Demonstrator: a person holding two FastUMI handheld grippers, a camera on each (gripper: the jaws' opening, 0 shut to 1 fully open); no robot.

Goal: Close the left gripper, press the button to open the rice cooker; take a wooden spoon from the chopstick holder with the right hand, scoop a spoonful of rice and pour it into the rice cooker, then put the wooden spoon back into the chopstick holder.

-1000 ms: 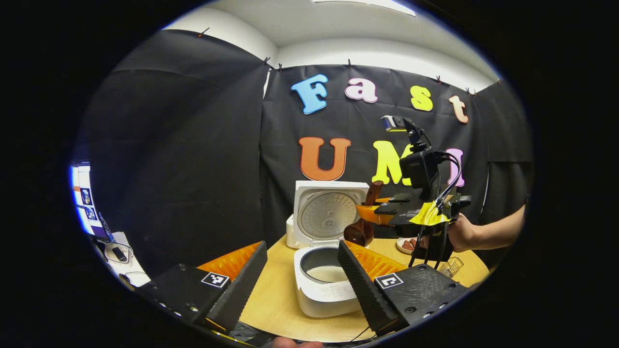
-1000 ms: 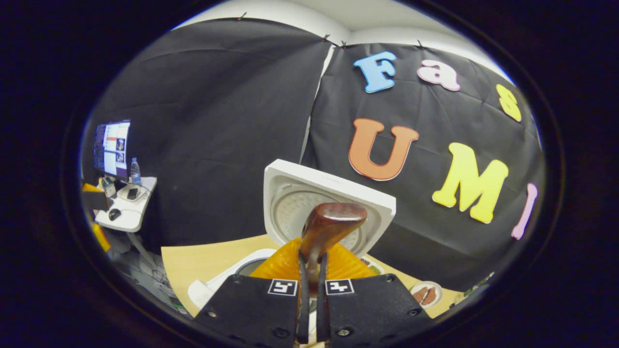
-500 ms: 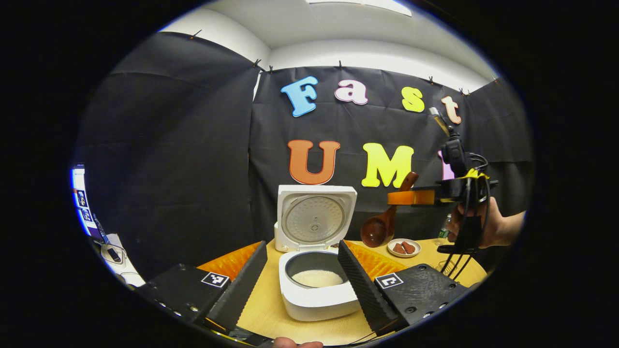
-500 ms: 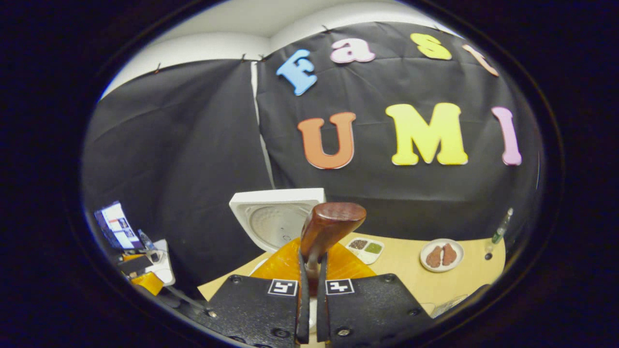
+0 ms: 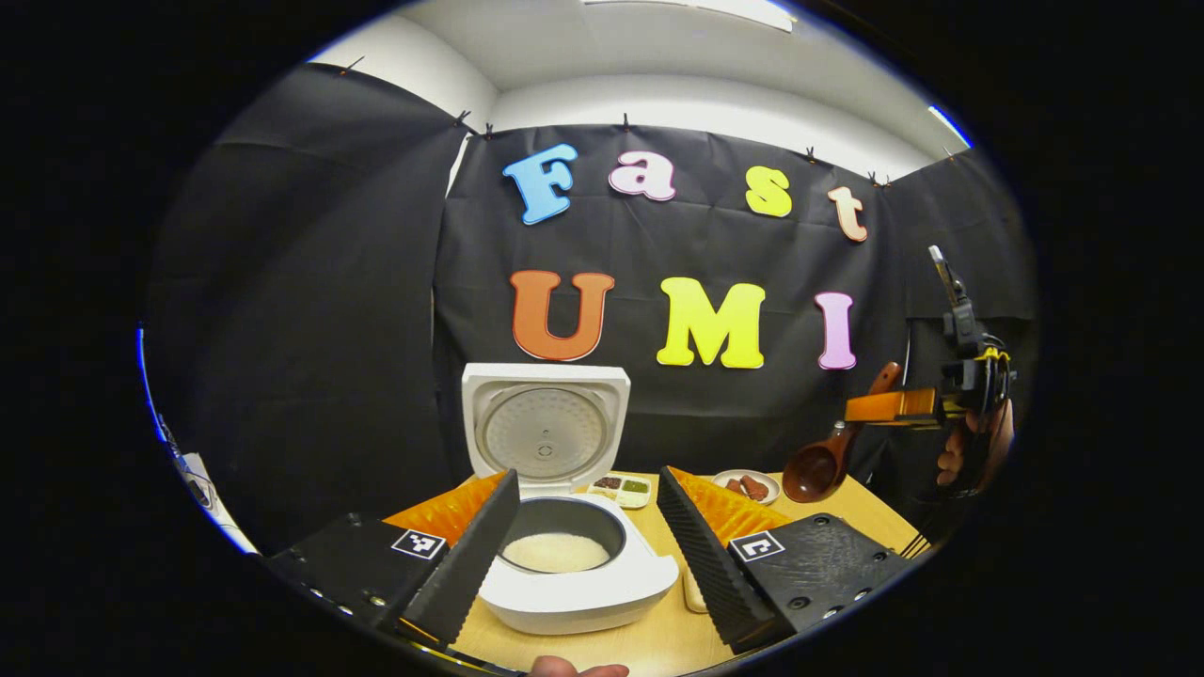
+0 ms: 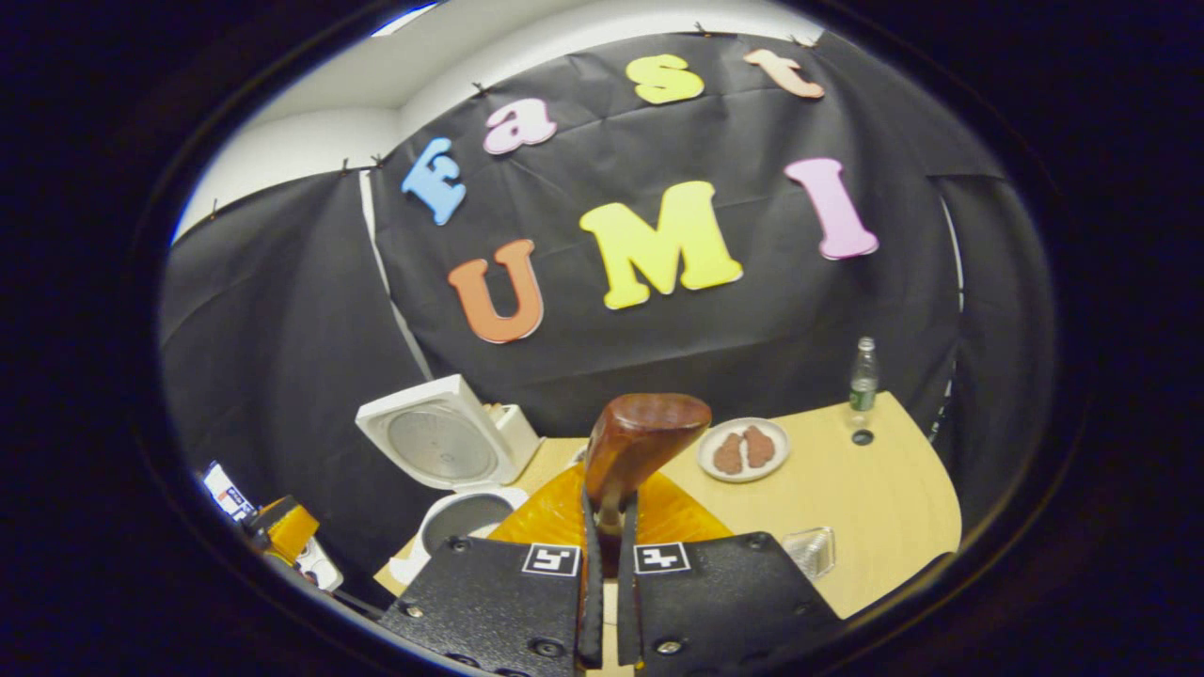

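Nearest, in the right gripper view, my right gripper (image 6: 607, 602) is clenched on the wooden spoon (image 6: 632, 449): both fingers press its handle, which rises between them, the bowl standing just beyond the tips. In the left gripper view, my left gripper (image 5: 588, 555) is released, its fingers spread wide with nothing between them, framing the rice cooker (image 5: 564, 564) on the table (image 5: 658, 639).

The cooker's lid (image 5: 546, 428) stands upright and open, and white rice (image 5: 557, 552) lies in the pot. Judging from this, the button press and the pour are done, and the step in hand is returning the spoon to the chopstick holder.

From the left gripper view, the spoon is held in the air to the right of the cooker and well apart from it, above the table's right edge. Its long axis runs obliquely, handle end up and to the right, bowl down and to the left; the bowl looks empty, as far as I can tell.

I cannot pick out the holder with certainty; the small clear container (image 6: 811, 550) near the table's front edge may be it. The next move calls for turning the spoon upright over the holder, lowering it in, then letting go.

Farther off stand a plate (image 6: 743, 449) of brown food and a bottle (image 6: 863, 374).
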